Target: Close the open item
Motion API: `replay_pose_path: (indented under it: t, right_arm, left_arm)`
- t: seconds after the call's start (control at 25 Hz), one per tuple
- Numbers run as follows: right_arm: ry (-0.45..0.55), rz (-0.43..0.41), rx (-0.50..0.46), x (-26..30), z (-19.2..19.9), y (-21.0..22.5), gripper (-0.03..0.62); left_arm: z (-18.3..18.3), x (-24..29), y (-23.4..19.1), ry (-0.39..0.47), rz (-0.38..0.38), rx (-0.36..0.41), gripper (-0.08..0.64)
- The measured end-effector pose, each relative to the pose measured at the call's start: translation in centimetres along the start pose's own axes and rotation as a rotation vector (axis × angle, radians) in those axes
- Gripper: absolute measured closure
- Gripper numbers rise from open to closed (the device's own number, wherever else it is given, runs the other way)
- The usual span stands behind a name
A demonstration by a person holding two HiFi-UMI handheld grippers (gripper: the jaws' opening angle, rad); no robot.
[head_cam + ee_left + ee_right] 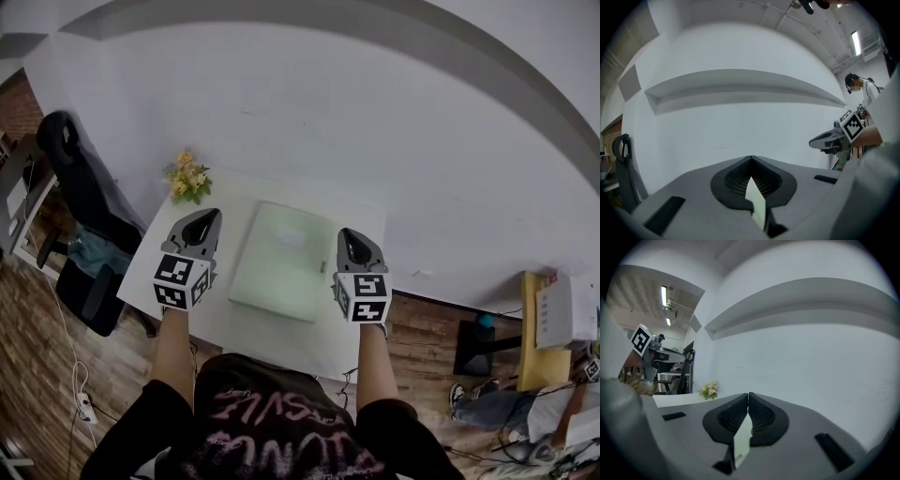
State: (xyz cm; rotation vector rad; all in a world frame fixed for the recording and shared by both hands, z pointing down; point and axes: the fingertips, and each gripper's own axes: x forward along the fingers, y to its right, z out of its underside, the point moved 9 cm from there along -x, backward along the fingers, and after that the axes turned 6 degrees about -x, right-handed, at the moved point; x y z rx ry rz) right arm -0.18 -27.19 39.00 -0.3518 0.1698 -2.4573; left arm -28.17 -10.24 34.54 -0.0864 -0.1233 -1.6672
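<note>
The flat pale green thing lies in the middle of the white table, between the two grippers. From above I cannot tell what it is, or if it is open or shut. The gripper views do not help. Each one shows only a pale sliver low down behind the jaws, too small to name.

The left gripper hangs at 9 o'clock from the green thing. Its jaws are pressed together, with nothing between them. The right gripper hangs at 3 o'clock. Its jaws are together too, with just a thin line where they meet, and they hold nothing. Both grippers look apart from the green thing. The person's arms and body hide the near edge of the table.

A little bunch of yellow flowers sits on the far table corner, at 10 o'clock. A black chair stands off the table at 9 o'clock. Down on the floor at 4 o'clock there is another person, cut off by the picture's edge — mostly legs and a shoe show. A yellow thing stands near them, and I cannot tell what it is. A big white wall fills the far side.
</note>
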Motion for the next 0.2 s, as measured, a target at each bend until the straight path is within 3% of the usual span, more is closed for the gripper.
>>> replay_pose_path:
  t: [0.2]
  right_arm:
    - [0.013, -0.001, 0.001, -0.4, -0.12, 0.3, 0.569]
  left_arm:
    - [-0.05, 0.1, 0.66, 0.01, 0.0, 0.005, 0.546]
